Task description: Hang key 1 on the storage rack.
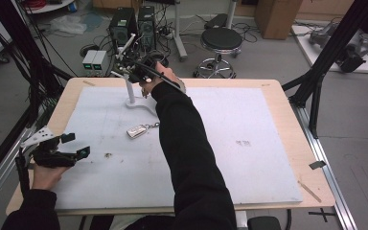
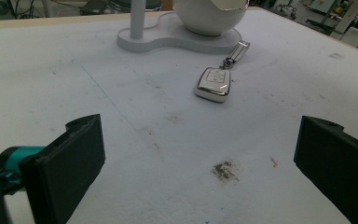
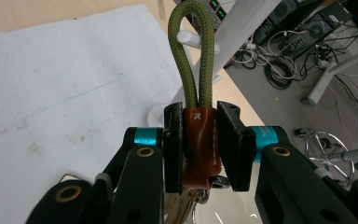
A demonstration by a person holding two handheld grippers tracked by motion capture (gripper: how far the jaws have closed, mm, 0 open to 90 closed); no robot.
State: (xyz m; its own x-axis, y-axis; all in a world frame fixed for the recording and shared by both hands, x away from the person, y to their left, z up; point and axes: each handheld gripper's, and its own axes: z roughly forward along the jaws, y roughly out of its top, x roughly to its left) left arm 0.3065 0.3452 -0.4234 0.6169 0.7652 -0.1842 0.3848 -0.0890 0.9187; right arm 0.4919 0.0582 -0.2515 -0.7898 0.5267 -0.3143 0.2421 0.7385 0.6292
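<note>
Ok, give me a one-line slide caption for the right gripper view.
Right gripper clamps a brown leather tab, its olive cord loop raised toward the stand's white peg.

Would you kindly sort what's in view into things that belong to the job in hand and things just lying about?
In the job:
right gripper
brown tag with green cord loop
white peg stand

Lying about:
left gripper, open, idle
silver key fob
black stool

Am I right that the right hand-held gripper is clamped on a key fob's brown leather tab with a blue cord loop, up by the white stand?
Not quite: the cord loop is olive green, not blue, as the right gripper view shows. The rest holds: the right hand-held gripper is clamped on the brown leather tab, up by the white stand.
</note>
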